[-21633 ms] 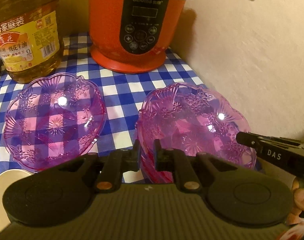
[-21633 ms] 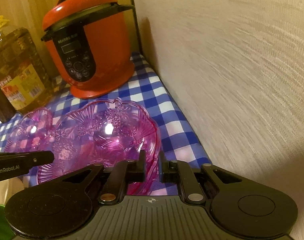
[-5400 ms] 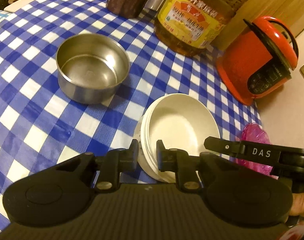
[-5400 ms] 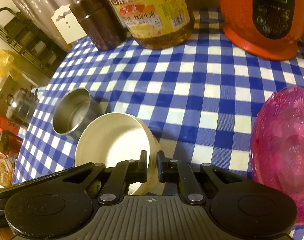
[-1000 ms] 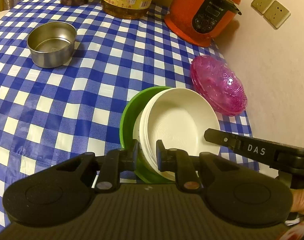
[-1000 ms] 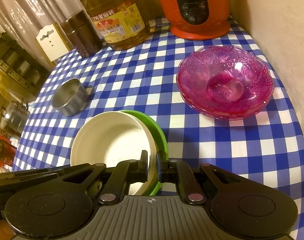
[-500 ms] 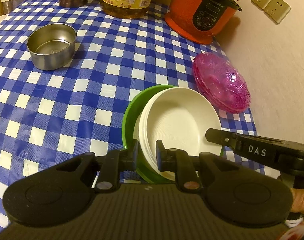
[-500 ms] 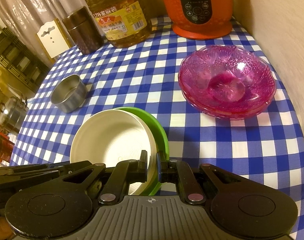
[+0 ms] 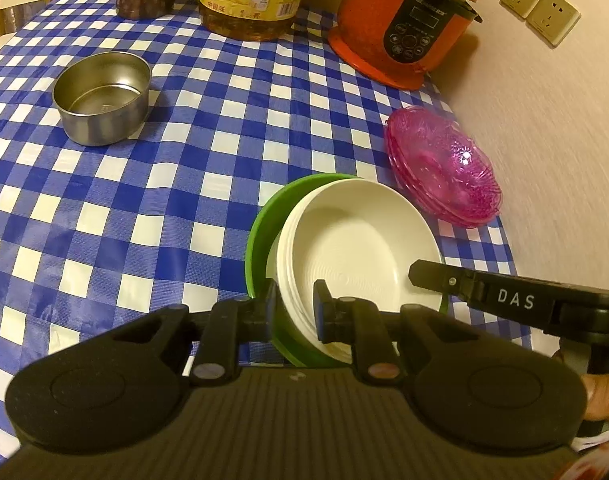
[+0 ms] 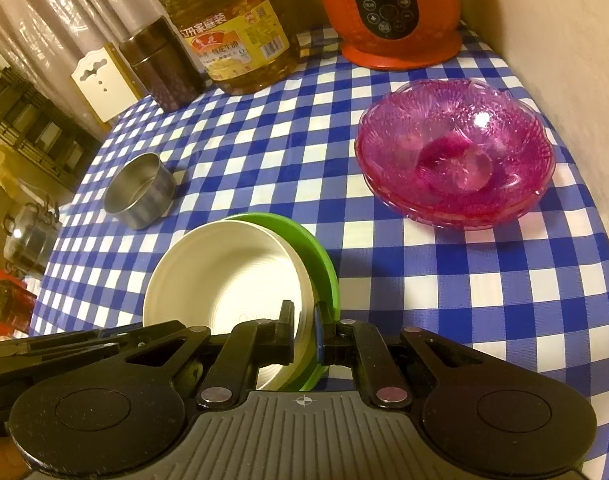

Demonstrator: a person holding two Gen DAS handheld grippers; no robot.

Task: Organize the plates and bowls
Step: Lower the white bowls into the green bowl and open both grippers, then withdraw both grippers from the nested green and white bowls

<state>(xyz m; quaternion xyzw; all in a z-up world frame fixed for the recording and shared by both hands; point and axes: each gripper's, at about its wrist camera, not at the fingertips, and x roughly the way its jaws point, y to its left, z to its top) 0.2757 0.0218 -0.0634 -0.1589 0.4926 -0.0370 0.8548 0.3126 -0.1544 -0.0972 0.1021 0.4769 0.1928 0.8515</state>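
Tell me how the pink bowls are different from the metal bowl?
The pink bowls are see-through with a flowery pattern; the metal bowl is plain, shiny and solid. The pink bowls are wide and shallow with sloping sides; the metal bowl is smaller with straight sides. The pink bowls are nested in each other; the metal bowl stands alone. Both sit upright and empty on the checked cloth.

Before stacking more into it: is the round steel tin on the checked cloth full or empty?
Empty. The round steel tin stands upright with its bare, shiny bottom showing and nothing inside.
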